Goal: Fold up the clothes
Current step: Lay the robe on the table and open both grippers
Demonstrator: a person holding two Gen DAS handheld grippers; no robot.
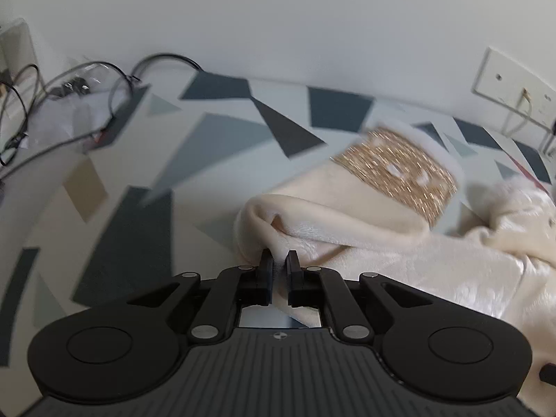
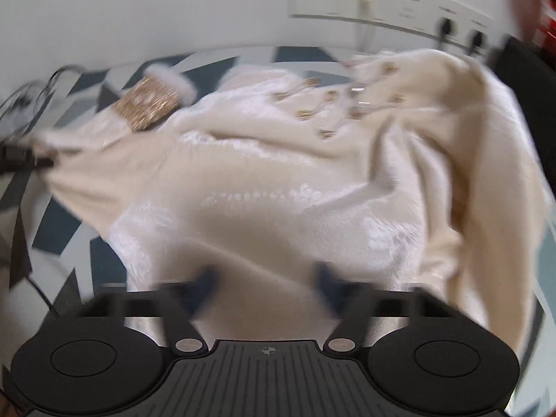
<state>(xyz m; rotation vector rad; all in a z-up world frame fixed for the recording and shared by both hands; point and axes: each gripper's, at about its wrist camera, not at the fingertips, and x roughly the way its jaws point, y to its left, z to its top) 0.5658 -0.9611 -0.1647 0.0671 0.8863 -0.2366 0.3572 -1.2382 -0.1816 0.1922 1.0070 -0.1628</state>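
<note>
the cream fleece top (image 2: 278, 180) lies spread and rumpled on the patterned table (image 1: 222, 132), its gold-banded cuff (image 1: 399, 170) resting toward the wall. the left gripper (image 1: 280, 260) is pinched tight on a bunched fold at the garment's edge, probably so that side can be carried over the body. the right gripper (image 2: 267, 281) hovers low over the near hem with its jaws spread wide and nothing between them, likely lining up a second hold. no boxes or baskets show anywhere.
</note>
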